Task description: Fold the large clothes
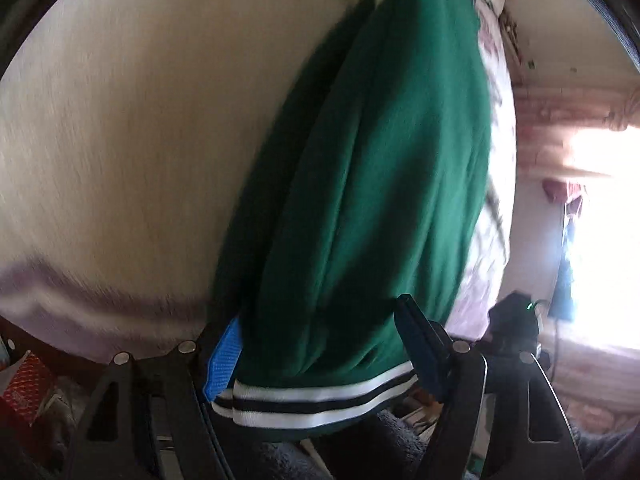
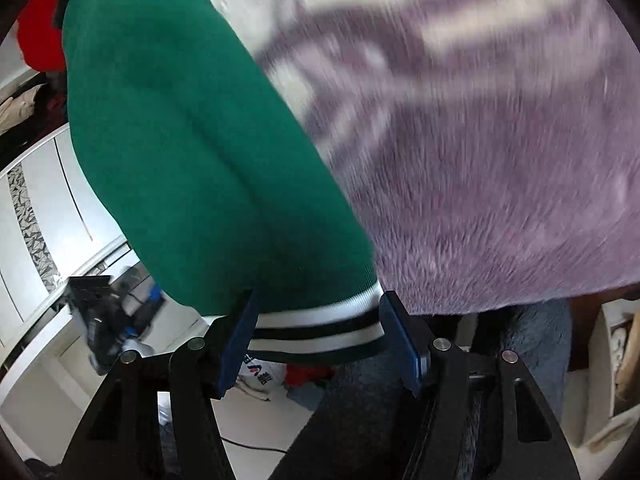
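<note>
Black linkage arms fill the bottom of both wrist views, and the blue pads sit just beyond them. On the left gripper (image 1: 320,354), the fingers (image 1: 224,360) stand well apart with the striped hem (image 1: 316,398) of the green garment (image 1: 360,184) lying across the gap between them. The pad at 8 o'clock touches the fabric's edge (the one at 4 o'clock seems to stand just clear of it), so the jaws are wide and I cannot tell whether they truly pinch the cloth or only frame it.

The right gripper (image 2: 316,340) shows much the same: its fingers (image 2: 236,344) are spread wide, and the white-and-black ribbed band (image 2: 316,332) spans the space from pad to pad, meeting both at its ends. Whether that is a grip or mere contact is not clear.

From the left pads the green garment runs up toward 12 o'clock as a long folded bundle over a cream bed cover (image 1: 132,140), blurred. In the right view it climbs toward 11 o'clock, with a purple fuzzy blanket (image 2: 500,200) filling 1 to 3 o'clock beside it. White cabinet doors (image 2: 52,208) stand at 9 o'clock, and a red item (image 2: 40,36) shows at 10 o'clock.
</note>
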### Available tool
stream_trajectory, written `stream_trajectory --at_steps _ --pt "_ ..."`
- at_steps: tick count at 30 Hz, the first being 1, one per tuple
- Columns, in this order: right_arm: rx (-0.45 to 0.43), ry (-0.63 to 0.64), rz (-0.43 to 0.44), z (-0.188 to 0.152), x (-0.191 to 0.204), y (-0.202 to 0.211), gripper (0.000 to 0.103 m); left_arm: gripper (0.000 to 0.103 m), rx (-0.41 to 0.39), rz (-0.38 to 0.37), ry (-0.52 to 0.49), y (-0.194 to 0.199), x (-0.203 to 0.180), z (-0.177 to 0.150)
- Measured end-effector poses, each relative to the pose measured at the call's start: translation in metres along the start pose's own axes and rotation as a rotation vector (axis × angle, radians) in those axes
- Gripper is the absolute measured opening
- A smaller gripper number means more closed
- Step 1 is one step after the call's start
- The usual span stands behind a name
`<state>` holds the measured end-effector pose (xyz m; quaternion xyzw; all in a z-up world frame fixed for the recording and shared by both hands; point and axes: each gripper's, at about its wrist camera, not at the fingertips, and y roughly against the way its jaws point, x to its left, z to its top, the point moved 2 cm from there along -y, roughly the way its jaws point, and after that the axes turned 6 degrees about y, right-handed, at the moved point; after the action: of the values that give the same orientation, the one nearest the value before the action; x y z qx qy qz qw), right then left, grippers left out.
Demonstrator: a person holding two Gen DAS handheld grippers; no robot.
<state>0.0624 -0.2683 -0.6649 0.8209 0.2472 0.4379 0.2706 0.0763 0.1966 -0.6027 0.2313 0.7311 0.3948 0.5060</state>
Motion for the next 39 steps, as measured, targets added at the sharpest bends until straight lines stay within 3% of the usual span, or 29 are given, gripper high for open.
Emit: stream_trajectory --at_steps 2,3,4,5,8,11,14,16,18,19,21,25,26,27,28,29,30,34,39 --pt "-0.014 -0.001 0.005 -0.007 -0.008 -0.012 0.065 0.035 -0.058 0.043 -0.055 0.004 -0.001 -0.012" --pt "-0.023 0.003 0.002 -0.010 -0.013 -0.016 0.061 0.022 -0.065 0.036 -0.049 0.005 0.000 -0.012" --pt "-0.051 0.006 0.006 -0.011 -0.010 -0.020 0.049 0.017 -0.075 0.018 -0.032 0.009 0.000 -0.011" --pt "-0.073 0.014 -0.003 -0.012 -0.005 -0.023 0.030 0.016 -0.092 -0.003 -0.018 0.016 0.001 -0.012" --pt "-0.124 0.048 -0.050 -0.031 0.004 -0.016 0.010 0.014 -0.125 -0.018 -0.012 0.026 0.007 -0.008" --pt "-0.153 0.062 -0.049 -0.053 0.013 -0.008 0.009 0.015 -0.109 -0.024 0.022 0.021 0.028 -0.009" --pt "-0.137 0.054 -0.100 -0.051 0.011 -0.025 0.009 0.016 -0.070 -0.054 0.069 0.008 0.038 -0.004" --pt "-0.101 0.035 -0.098 -0.043 0.009 -0.037 0.012 0.024 -0.048 -0.074 0.061 0.016 0.030 -0.004" --pt "-0.077 0.039 -0.102 -0.031 0.026 -0.042 0.031 0.035 -0.027 -0.095 0.058 0.028 0.021 -0.012" --pt "-0.070 0.047 -0.091 -0.033 0.026 -0.037 0.034 0.050 -0.029 -0.097 0.047 0.036 0.021 -0.019" --pt "-0.062 0.056 -0.056 -0.038 0.025 -0.031 0.051 0.070 -0.015 -0.069 0.027 0.041 0.021 -0.031" --pt "-0.044 -0.002 -0.011 -0.051 -0.005 -0.035 0.057 0.070 0.041 -0.048 0.038 0.019 0.024 -0.048" --pt "-0.042 -0.029 0.014 -0.053 -0.012 -0.040 0.055 0.070 0.041 -0.029 0.037 0.015 0.026 -0.054" --pt "-0.051 -0.041 0.046 -0.056 -0.016 -0.042 0.040 0.047 0.023 -0.008 0.031 0.013 0.026 -0.058" --pt "-0.073 -0.043 0.051 -0.058 -0.014 -0.046 0.030 0.012 0.000 0.026 0.017 0.013 0.025 -0.061" --pt "-0.093 -0.042 0.043 -0.062 -0.014 -0.047 0.019 0.006 -0.011 0.038 0.010 0.014 0.022 -0.063" --pt "-0.107 -0.049 0.042 -0.068 -0.013 -0.048 0.011 0.006 -0.037 0.019 0.028 0.020 0.020 -0.065" --pt "-0.143 -0.025 0.021 -0.098 0.002 -0.042 0.007 0.005 -0.096 -0.046 0.084 0.045 0.022 -0.075" --pt "-0.111 0.003 -0.040 -0.105 0.015 -0.048 0.006 0.006 -0.051 -0.024 0.169 0.025 0.060 -0.063"
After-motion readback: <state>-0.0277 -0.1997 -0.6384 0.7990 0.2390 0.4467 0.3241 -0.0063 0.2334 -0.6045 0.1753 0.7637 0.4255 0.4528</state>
